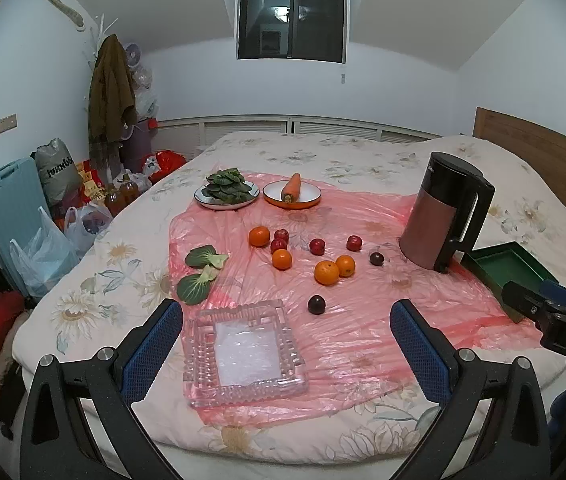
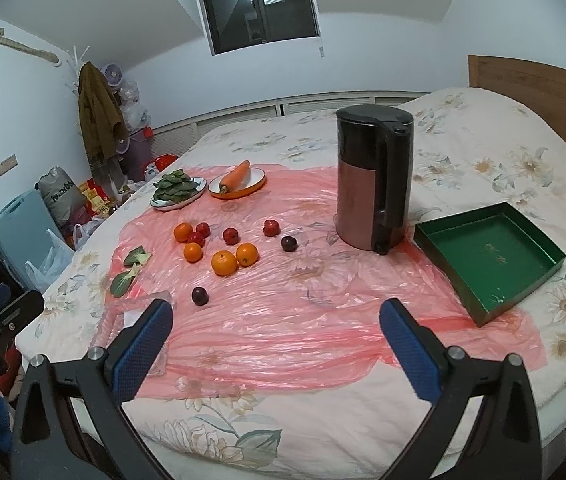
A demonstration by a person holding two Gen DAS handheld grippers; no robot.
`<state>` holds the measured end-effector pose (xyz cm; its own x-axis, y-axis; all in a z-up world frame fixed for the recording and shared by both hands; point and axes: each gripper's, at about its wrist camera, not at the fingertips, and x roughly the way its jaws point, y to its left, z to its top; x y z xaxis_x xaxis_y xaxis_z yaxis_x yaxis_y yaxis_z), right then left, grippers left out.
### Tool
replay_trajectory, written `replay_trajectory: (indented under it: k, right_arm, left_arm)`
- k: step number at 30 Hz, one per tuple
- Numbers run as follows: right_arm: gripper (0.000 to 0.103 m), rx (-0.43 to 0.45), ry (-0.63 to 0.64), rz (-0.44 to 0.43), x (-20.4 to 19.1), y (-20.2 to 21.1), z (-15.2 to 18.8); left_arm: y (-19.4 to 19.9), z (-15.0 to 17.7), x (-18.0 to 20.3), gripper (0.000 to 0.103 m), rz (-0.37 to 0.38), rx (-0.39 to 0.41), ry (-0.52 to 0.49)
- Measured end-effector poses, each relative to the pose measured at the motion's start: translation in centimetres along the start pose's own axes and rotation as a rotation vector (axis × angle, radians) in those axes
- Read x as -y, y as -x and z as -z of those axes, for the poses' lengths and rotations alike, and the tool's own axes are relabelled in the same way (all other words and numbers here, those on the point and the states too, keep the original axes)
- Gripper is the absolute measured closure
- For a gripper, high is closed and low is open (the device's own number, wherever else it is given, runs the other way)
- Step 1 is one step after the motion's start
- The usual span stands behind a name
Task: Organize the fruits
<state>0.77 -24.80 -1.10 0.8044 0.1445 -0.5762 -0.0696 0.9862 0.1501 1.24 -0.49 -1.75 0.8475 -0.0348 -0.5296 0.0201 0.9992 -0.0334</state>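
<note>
Several oranges [image 1: 326, 272] [image 2: 224, 263], small red fruits [image 1: 317, 246] [image 2: 231, 235] and two dark plums [image 1: 316, 305] [image 2: 200, 295] lie loose on a pink plastic sheet [image 1: 363, 332] [image 2: 283, 320] spread over a bed. A clear glass tray [image 1: 245, 352] sits empty at the sheet's near left. A green box [image 2: 491, 258] [image 1: 503, 272] lies empty at the right. My left gripper [image 1: 286, 340] hangs open above the glass tray, holding nothing. My right gripper [image 2: 276, 334] is open over bare sheet, well short of the fruit.
A black and copper kettle [image 1: 443, 224] [image 2: 373, 176] stands between the fruit and the green box. At the far side sit a plate of greens [image 1: 227, 192] and an orange dish with a carrot [image 1: 291, 194]. Two bok choy leaves [image 1: 199, 272] lie left. Bags and a suitcase [image 1: 3, 216] crowd the floor beside the bed.
</note>
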Motion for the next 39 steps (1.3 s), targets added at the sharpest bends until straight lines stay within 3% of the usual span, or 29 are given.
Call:
replay_trajectory:
  k: [17,27,39]
  right_arm:
    - [0.0,-0.033,-0.006,-0.022,0.3,-2.5,0.1]
    - [0.0,-0.052,0.01,-0.06,-0.4,-4.5,-0.4]
    - [0.0,-0.119,0.092,-0.1,-1.3,-9.7,-0.2]
  left_arm:
    - [-2.5,0.3,-0.3,0.001,-0.017,-0.025,-0.007]
    - [-4.8,0.3,-0.8,0.001,0.003,-0.087,-0.021]
    - [-8.4,-0.3,-2.9,0.001,0.031,-0.145,0.014]
